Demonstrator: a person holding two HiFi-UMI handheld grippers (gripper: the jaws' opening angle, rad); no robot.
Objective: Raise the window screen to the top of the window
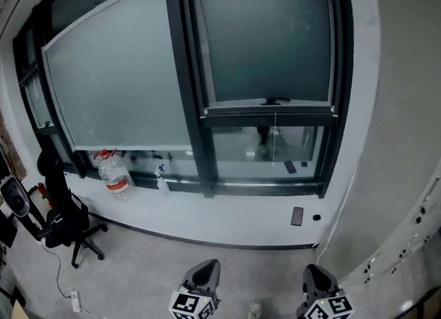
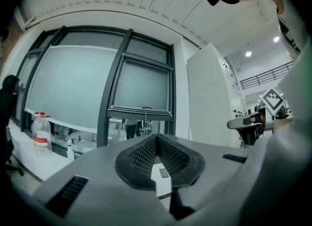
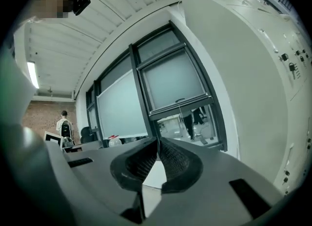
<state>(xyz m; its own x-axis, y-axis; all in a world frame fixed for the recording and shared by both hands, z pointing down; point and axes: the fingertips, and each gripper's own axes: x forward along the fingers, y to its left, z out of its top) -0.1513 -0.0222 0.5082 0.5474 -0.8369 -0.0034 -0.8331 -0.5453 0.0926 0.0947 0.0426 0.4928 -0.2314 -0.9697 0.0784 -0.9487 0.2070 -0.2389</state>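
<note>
The window screen covers the upper part of the right-hand pane in a black frame. Its bottom bar carries a small handle, and a thin cord hangs from it over the clear glass below. Both grippers are well back from the window, low in the head view. My left gripper is shut and empty, and so is my right gripper. In the left gripper view the shut left gripper points level towards the screen. In the right gripper view the shut right gripper faces the screen.
A wide frosted pane fills the left. On the sill stand a water bottle and a small spray bottle. A black office chair stands at the left. A white wall closes the right. A person stands far off.
</note>
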